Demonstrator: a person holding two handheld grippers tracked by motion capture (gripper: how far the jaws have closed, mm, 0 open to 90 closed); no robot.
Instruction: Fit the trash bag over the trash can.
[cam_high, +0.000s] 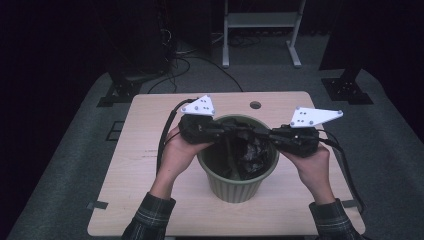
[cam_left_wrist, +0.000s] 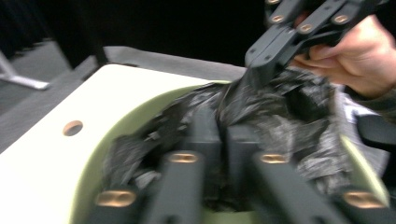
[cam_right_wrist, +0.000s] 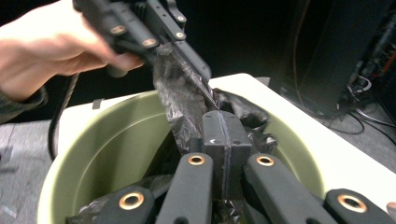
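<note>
Bag handling at the green bin (cam_high: 235, 185): a black plastic bag (cam_high: 250, 152) lies crumpled inside the bin, which stands near the middle of the table (cam_high: 150, 150). Both grippers meet over the bin's mouth. The right gripper (cam_right_wrist: 223, 135) has its jaws pressed flat together with a fold of the bag pinched between them, seen in the right gripper view just above the bin's inner wall. The left gripper (cam_left_wrist: 223, 135) has its pads close together; film runs up between them, but blur prevents confirming that they press on it.

Procedure, as judged from the layout:
1. Keep the right grip firm on the film; do not let it slide.
2. Seat the left pads on a separate fold of the bag's edge, apart from the right grip.
3. Draw the two folds apart towards opposite sides of the bin rim, so the bag mouth opens.

Limits of view: the bag's opening cannot be located among the creases. The bin's floor is covered by the film. The left gripper view is smeared.
</note>
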